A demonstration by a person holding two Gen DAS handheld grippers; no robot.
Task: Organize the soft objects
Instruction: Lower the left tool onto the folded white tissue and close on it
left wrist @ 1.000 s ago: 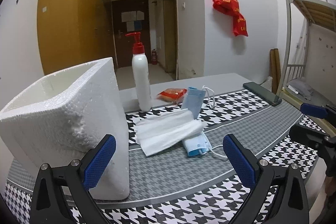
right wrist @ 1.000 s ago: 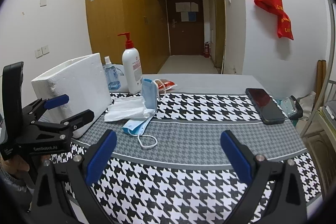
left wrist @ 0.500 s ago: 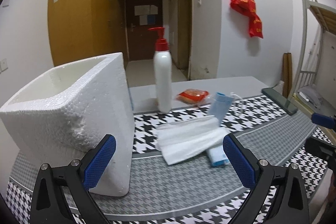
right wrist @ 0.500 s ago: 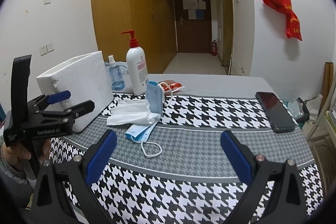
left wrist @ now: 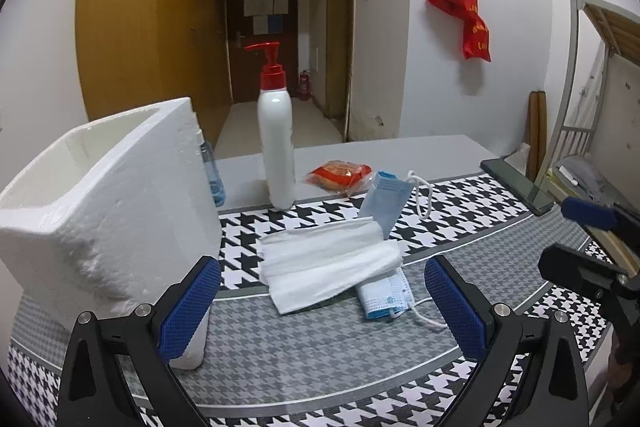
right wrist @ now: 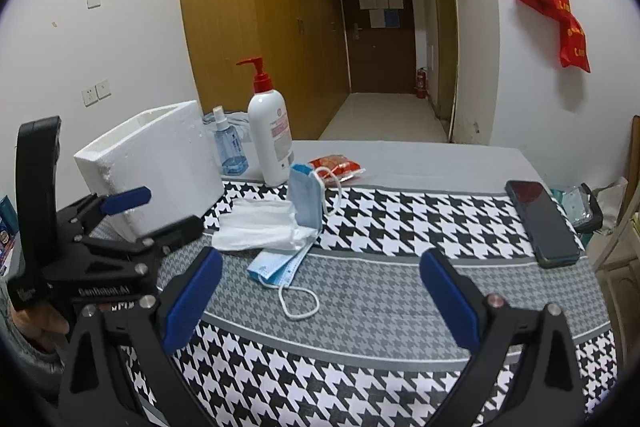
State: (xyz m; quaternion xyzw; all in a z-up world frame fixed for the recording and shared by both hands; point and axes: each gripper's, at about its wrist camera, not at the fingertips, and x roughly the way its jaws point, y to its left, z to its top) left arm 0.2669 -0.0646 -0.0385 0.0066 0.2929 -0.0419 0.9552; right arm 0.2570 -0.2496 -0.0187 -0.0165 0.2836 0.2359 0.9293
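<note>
A white folded cloth (left wrist: 328, 267) (right wrist: 260, 227) lies on the houndstooth mat, over a flat blue face mask (left wrist: 384, 295) (right wrist: 280, 263) whose ear loop (right wrist: 300, 301) trails toward me. A second blue mask (left wrist: 388, 199) (right wrist: 306, 199) stands upright behind them. A white foam box (left wrist: 104, 211) (right wrist: 156, 167), open at the top, sits to their left. My left gripper (left wrist: 320, 303) is open and empty, near the cloth. My right gripper (right wrist: 320, 299) is open and empty too, above the ear loop. The left gripper (right wrist: 132, 211) also shows at the left of the right wrist view.
A white pump bottle (left wrist: 276, 143) (right wrist: 272, 139) and a small blue spray bottle (right wrist: 228, 147) stand behind the box. A red snack packet (left wrist: 338, 175) (right wrist: 336, 165) lies behind the masks. A black phone (right wrist: 544, 223) rests at the mat's right. A bunk bed frame (left wrist: 588, 75) stands at the right.
The left gripper has swung left and moved closer to the cloth and box. The right gripper has edged forward toward the masks. Both stayed open.
</note>
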